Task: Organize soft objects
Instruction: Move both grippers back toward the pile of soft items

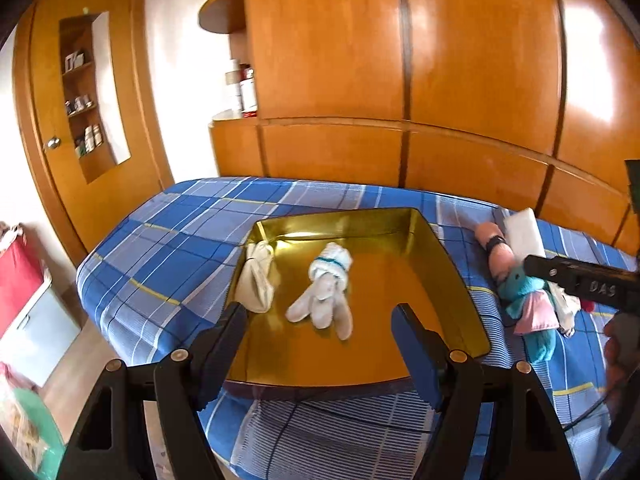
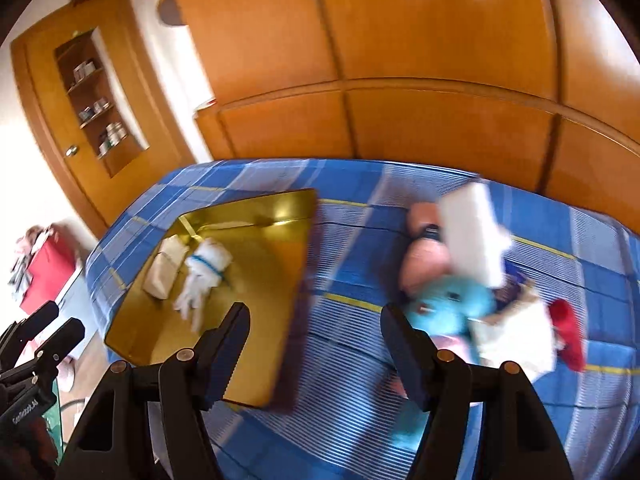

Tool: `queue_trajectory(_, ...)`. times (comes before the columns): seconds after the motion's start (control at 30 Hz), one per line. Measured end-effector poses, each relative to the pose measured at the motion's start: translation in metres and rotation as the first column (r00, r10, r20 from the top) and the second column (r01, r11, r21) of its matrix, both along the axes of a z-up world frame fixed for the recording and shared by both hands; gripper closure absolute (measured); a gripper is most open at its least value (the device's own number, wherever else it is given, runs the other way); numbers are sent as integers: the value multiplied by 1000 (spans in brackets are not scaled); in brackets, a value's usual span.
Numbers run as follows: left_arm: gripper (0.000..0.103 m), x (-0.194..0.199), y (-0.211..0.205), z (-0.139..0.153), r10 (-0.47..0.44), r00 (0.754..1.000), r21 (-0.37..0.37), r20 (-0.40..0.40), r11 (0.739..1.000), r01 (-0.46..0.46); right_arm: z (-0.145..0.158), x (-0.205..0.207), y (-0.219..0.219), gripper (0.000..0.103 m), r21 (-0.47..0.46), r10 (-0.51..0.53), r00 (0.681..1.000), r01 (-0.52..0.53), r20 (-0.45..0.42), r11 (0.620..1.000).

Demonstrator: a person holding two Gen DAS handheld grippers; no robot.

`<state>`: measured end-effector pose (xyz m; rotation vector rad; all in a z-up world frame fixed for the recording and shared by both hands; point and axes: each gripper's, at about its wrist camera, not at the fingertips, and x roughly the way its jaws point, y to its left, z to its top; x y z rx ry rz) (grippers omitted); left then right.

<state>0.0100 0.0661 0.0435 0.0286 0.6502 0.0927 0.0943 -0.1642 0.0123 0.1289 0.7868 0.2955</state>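
The right gripper [image 2: 314, 344], jaws apart and empty, is best lowered squarely over the turquoise plush toy [image 2: 456, 300] in the pile on the blue plaid bed [image 2: 352, 264]. The left gripper [image 1: 320, 340], likewise apart, is poised above the gold tray [image 1: 460, 280], where two white sock bundles [image 1: 326, 296] are seen.

Both claws [image 1: 320, 320] [image 2: 316, 320] are black with brass-coloured rivets.
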Motion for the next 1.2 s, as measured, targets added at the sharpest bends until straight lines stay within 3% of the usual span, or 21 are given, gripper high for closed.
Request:
queue_trajectory(0.53, 28, 9, -84, -4, -210, 977, 77, -31, 974, 212, -8, -28, -140, 34, -74, -263, 965, 263, 9, 962)
queue_trajectory(0.87, 28, 19, -140, -15, -320, 944, 126, -78, 936, 328, -36, -32, -201, 34, -3, -425, 904, 425, -36, 905)
queue_trajectory(0.97, 28, 29, -155, -24, -355, 928, 100, -118, 925, 367, -41, -32, -212, 34, 18, -453, 889, 455, -69, 890)
queue_trajectory(1.2, 28, 59, -175, -37, -404, 892, -46, -203, 914, 403, -39, -34, -219, 34, 55, -480, 873, 485, -89, 873)
